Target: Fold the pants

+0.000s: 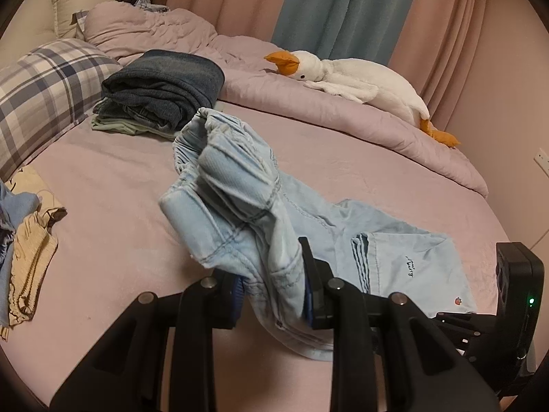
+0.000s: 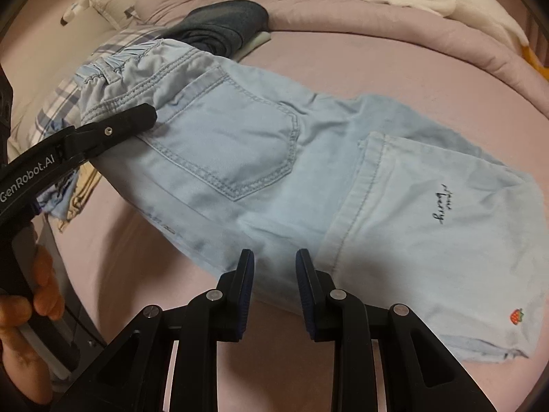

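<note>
Left wrist view, left gripper (image 1: 274,292) pinching bunched pants (image 1: 240,206), right gripper (image 2: 274,281) grip unclear, hem hidden.

Pink bed (image 1: 103,189) before pink and teal curtains (image 1: 343,7).

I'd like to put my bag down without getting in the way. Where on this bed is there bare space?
The pink sheet is bare between the light blue jeans and the plaid pillow, and also between the jeans and the rumpled duvet. It is crowded by the folded clothes stack and the loose clothes pile.
</note>
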Available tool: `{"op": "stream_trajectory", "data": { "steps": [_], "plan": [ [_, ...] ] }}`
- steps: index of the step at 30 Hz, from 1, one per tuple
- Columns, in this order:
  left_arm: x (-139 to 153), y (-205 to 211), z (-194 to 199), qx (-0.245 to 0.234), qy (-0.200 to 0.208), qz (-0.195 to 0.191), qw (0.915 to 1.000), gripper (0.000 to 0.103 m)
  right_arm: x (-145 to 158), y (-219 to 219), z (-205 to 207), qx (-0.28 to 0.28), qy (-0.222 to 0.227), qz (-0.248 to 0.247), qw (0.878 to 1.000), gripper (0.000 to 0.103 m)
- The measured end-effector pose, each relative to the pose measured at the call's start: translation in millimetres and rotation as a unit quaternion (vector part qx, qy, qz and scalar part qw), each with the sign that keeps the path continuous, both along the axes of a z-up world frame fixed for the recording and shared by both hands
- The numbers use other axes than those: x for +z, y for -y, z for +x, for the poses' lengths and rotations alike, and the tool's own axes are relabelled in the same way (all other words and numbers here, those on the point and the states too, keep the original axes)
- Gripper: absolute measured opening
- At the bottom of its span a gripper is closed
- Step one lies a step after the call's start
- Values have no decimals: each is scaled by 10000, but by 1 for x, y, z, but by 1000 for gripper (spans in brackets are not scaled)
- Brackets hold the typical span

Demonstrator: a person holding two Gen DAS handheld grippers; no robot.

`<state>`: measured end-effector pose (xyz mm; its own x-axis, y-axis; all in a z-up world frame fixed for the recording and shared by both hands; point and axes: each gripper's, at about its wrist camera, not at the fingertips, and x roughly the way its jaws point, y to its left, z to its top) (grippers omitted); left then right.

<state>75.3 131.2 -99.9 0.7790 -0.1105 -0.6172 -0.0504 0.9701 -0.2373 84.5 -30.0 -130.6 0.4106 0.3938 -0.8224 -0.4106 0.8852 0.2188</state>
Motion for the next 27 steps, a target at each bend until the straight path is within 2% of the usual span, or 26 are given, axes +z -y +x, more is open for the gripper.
{"op": "stream_trajectory", "data": {
  "steps": [14, 21, 27],
  "plan": [
    [16, 17, -3, -195, 141, 91, 9997, 27, 1, 15, 8, -418, 38, 172, 9990, 28],
    [22, 28, -4, -302, 205, 222, 9991, 26, -1, 28, 7, -532, -36, 407, 9977, 28],
    [24, 35, -5, -344, 227, 299, 9987, 26, 3, 35, 4, -662, 131, 251, 9974, 28]
  ]
}}
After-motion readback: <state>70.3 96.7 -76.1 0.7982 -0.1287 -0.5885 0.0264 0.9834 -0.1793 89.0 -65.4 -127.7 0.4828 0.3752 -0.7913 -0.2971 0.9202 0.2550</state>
